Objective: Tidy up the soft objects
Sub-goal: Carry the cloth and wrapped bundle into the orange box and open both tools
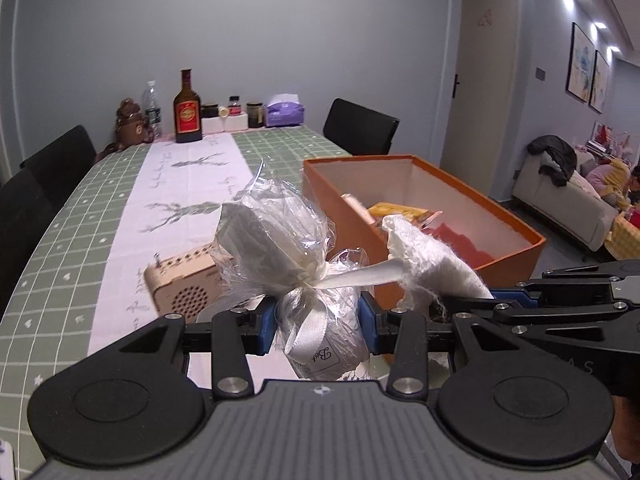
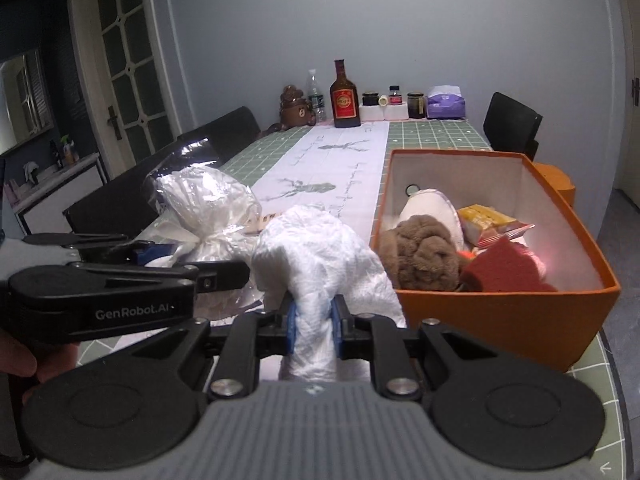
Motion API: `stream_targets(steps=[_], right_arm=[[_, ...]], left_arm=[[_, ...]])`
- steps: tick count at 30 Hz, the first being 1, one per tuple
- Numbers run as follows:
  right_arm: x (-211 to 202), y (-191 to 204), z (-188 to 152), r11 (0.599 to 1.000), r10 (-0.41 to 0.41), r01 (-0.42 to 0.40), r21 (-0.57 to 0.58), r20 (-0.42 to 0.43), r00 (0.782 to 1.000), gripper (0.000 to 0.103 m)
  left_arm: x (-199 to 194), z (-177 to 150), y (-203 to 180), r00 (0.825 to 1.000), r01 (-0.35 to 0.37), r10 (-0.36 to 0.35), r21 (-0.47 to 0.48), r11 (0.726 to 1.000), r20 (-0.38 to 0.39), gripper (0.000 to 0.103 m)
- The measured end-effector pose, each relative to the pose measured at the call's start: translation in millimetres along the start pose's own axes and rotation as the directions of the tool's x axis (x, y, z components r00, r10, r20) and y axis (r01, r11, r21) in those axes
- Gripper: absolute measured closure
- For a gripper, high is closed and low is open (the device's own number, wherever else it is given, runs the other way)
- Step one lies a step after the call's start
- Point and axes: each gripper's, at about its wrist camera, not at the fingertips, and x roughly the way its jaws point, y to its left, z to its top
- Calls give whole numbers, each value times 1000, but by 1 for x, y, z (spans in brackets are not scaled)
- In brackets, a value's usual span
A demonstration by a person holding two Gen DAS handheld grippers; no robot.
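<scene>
A clear cellophane gift bundle tied with a white satin ribbon sits clamped between the blue pads of the left gripper, jaws closed in on its lower half, the package raised above the counter with its green checked cloth and white reindeer runner. Just beside it, a crumpled white quilted cloth is pinched in the narrowly closed jaws of the right gripper, draping over both sides of the pads. Both soft items hang near the left wall of the open orange cardboard box, not yet over its rim.

Inside the box lie a brown fuzzy plush bundle, a white padded pouch, a red sponge-like block and a yellow packet, so the sorting looks well under way. By appearances, the two held pieces are the main items left to drop in; whether more soft things wait out of frame cannot be told.

A small wooden speaker with a perforated grille rests on the runner behind the bundle. At the far end of the counter stand a brown liquor bottle with a red label, a clear water bottle, a brown bear figure, some dark jars and a purple tissue pack. Black chairs line the sides.
</scene>
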Motion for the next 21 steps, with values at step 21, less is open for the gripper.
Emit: stream_targets(steps=[21], right_arm=[[37,-136,80,990,-94,102,95,-89,992,87]], left_arm=[[97,86,-56,963,253,-231,171,952,-137,56]])
